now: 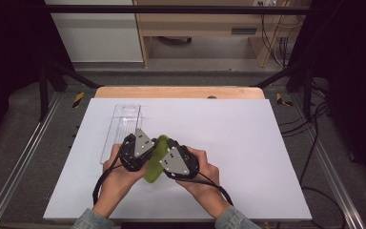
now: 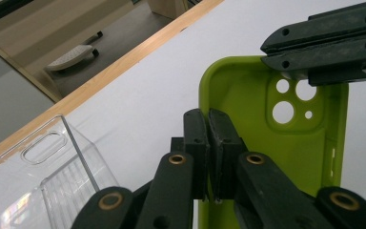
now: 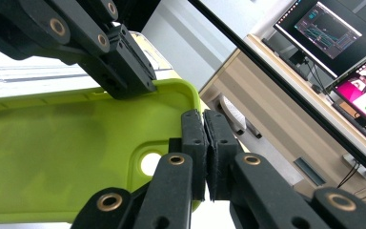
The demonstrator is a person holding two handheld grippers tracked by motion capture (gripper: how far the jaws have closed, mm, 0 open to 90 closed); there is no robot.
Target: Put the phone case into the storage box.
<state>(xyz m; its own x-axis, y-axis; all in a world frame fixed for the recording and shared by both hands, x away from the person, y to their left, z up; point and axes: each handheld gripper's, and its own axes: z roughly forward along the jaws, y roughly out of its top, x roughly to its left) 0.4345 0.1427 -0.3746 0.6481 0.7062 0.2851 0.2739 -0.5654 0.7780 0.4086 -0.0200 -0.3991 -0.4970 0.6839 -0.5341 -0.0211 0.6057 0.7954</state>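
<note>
The green case (image 1: 154, 160) runs from 7 to 1 o'clock, camera holes at 1. Left gripper (image 2: 208, 143) and right gripper (image 3: 204, 148) each clench its rim

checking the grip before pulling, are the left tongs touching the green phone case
Touching: in the left gripper view the left tongs are shut on the side wall of the lime green silicone phone case.

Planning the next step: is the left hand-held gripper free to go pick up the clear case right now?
Probably not yet: the left hand-held gripper is shut on the green phone case. The clear case lies close, unobstructed.
</note>
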